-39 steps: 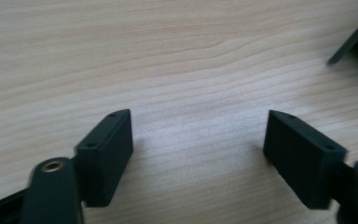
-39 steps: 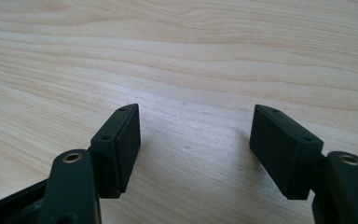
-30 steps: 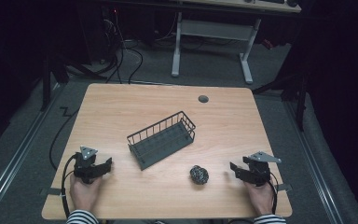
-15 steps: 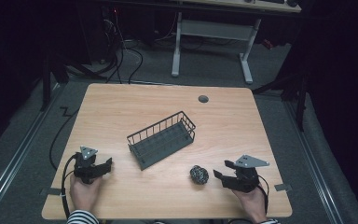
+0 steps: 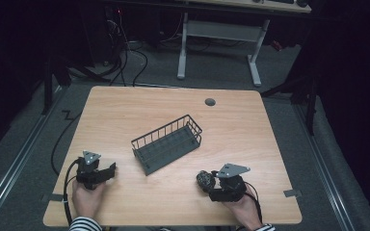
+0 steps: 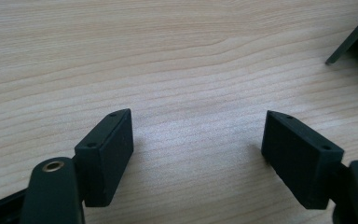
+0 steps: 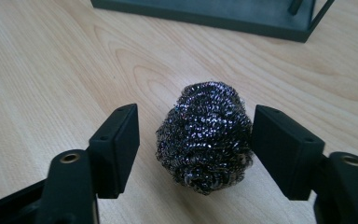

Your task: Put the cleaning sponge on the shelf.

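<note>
Right gripper [image 5: 211, 185] straddling one steel scourer [image 5: 204, 179]

High view: one scourer, one wire basket [image 5: 167, 144], two grippers on a pale wood table [image 5: 125, 110] in a dark room with cables on the floor. Left gripper view: left gripper [image 6: 198, 140] has its jaws apart over bare wood. Right gripper view: scourer [image 7: 205, 135] sits between spread jaws, its long axis running away from the camera toward the basket [image 7: 205, 14]; the right jaw looks to be touching it.

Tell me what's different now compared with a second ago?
The right gripper slid leftward across the table to the steel wool scrubber, which now sits between its open fingers, not yet squeezed. The left gripper, the wire basket and the scrubber itself stayed put.
</note>
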A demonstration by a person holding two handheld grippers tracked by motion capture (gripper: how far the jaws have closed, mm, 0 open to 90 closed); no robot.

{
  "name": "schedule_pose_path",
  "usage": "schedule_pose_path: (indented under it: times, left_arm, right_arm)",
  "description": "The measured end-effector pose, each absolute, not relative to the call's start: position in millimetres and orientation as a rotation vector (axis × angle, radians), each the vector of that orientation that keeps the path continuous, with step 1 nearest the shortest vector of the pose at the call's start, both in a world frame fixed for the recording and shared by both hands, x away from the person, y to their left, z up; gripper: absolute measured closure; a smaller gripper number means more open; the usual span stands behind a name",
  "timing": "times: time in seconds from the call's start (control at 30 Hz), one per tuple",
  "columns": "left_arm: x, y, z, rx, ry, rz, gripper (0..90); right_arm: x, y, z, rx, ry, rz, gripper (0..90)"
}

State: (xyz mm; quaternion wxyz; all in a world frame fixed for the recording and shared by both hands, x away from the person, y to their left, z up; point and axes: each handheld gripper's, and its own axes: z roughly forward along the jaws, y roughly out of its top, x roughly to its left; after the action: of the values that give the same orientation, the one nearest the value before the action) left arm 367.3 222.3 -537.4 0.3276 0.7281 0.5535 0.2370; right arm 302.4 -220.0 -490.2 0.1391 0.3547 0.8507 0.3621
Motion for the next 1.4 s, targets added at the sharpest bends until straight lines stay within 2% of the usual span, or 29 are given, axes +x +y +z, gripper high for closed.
schedule_pose_path:
  times: [0.3,0.6,1.4]
  left_arm:
    - [367,222,-537,1.907,1.449,0.619,25.4]
    - [367,222,-537,1.907,1.449,0.619,25.5]
    - [367,222,-537,1.908,1.449,0.619,25.5]
  right_arm:
    - [313,-214,-502,1.007,2.482,0.933,30.9]
    - [314,-215,-507,1.001,2.49,0.927,37.5]
    - [324,-221,-474,0.998,2.458,1.11,39.4]
